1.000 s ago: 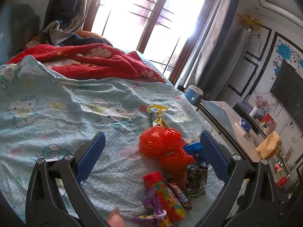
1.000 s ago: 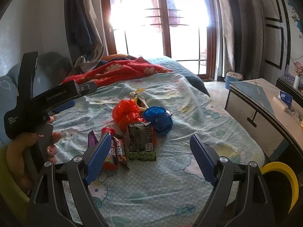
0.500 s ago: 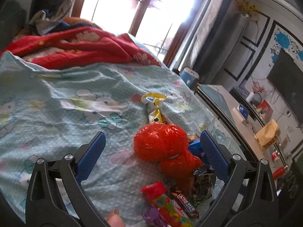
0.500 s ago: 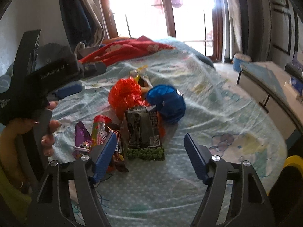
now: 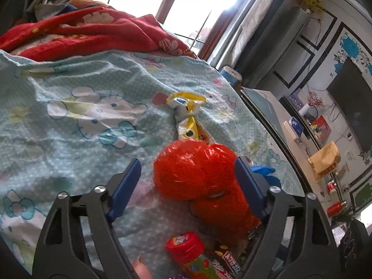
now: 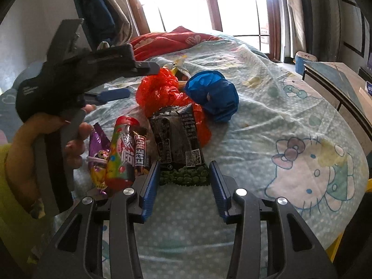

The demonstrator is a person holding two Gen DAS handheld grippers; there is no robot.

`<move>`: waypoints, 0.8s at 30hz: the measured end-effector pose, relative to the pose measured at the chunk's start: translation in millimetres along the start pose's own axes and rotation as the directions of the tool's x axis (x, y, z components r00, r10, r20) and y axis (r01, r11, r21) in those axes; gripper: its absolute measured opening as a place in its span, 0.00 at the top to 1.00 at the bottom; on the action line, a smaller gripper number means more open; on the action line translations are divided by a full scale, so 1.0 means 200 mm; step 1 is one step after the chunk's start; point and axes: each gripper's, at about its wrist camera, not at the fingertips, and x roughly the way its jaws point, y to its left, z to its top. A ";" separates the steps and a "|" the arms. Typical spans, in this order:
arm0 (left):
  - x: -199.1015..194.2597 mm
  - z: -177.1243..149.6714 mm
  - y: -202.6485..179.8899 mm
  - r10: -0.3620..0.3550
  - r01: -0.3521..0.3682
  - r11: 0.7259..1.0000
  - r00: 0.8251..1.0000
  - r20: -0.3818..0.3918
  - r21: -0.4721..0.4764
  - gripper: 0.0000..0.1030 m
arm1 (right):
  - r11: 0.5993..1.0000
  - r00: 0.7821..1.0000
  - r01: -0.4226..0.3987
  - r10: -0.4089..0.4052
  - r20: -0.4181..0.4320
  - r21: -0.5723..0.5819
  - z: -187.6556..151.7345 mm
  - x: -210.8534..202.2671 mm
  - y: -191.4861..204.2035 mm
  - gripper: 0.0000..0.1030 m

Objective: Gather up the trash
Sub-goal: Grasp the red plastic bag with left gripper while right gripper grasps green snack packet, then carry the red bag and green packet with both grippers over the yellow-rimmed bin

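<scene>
Black snack packet (image 6: 179, 139) lies lengthwise just ahead of right gripper (image 6: 184, 181), jaws closing, half-narrowed around its near end, not yet pinching.

Daylight pours through the window (image 6: 209, 2) behind the bed (image 6: 267, 121), blown out to white glare in both views. The bedspread below it is evenly lit with soft shadows. Fisheye bending curves the edges, corners vignette black, and detail is slightly soft.
</scene>
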 end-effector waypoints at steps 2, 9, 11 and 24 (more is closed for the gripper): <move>0.01 -0.01 -0.01 -0.002 0.002 1.000 1.000 -0.010 0.002 0.48 | 1.000 1.000 0.004 -0.004 0.006 -0.004 -0.01 -0.02 0.00 0.60; -0.02 -0.04 -0.05 -0.029 0.029 0.999 1.000 0.002 0.023 0.86 | 1.000 0.999 0.017 -0.017 0.034 0.002 -0.01 -0.07 -0.02 0.61; -0.04 -0.04 -0.05 -0.032 0.032 0.999 0.999 0.012 0.015 0.91 | 1.000 0.999 0.024 -0.024 0.046 0.006 -0.02 -0.10 -0.02 0.61; -0.35 -0.06 -0.14 -0.081 0.075 0.996 0.980 0.180 0.040 0.95 | 0.998 0.992 0.043 -0.048 0.113 0.045 -0.03 -0.24 -0.06 0.61</move>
